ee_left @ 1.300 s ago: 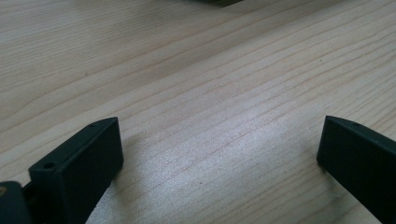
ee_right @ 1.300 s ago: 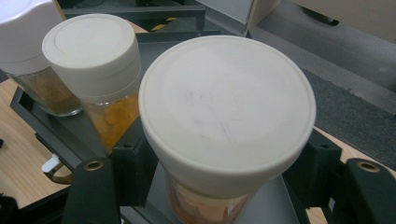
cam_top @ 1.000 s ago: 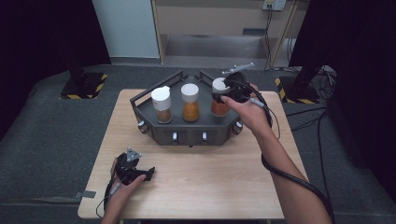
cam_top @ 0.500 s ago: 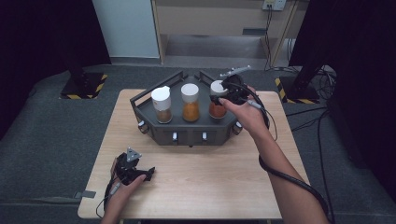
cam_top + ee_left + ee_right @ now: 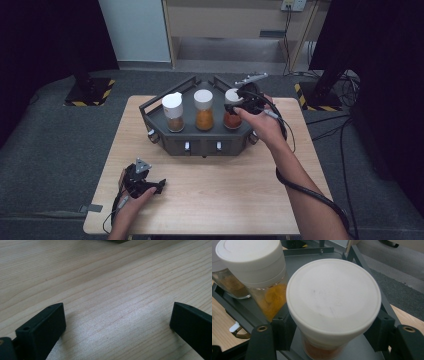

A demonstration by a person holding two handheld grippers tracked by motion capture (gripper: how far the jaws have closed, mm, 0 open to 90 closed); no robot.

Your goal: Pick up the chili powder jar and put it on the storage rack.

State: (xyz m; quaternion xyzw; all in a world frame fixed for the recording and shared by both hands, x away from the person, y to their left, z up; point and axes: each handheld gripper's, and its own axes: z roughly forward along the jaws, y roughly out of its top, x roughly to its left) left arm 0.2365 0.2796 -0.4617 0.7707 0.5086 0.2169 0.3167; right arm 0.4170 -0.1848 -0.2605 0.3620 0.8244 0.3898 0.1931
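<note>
At the right end of the rack, the red-spice jar (image 5: pixel 232 116) stands upright on the grey tray floor, long axis vertical, and the right gripper (image 5: pixel 329 337) is clenched on it just under the white cap (image 5: pixel 333 298). From the right gripper view the jar sits dead centre between the two black jaws, one pad on each side of the neck (cap overhangs both pads, so any pull has to go straight up along the jar's axis, as I judge it). The right hand (image 5: pixel 262 127) is on it; the left gripper (image 5: pixel 142 181) is well apart, resting low over the near left of the table, jaws spread wide with nothing but bare wood between them in the left gripper view.

Jar: clear glass, round body, reddish-orange powder inside, smooth matte plastic cap, wide and flat-topped, faint scuffs on top. Just beside it stands the orange-spice jar (image 5: pixel 265 293), same build, yellow-orange powder; near enough that a sideways tilt could knock it. Farther along, the brown-spice jar (image 5: pixel 173 111), also white-capped.

Rack (image 5: pixel 165 145): dark grey metal, angular, faceted front with small knobs, raised rails at the back. Table (image 5: pixel 220 195): pale wood, fine straight grain, matte. Black cable trails from the right gripper back along the forearm.
</note>
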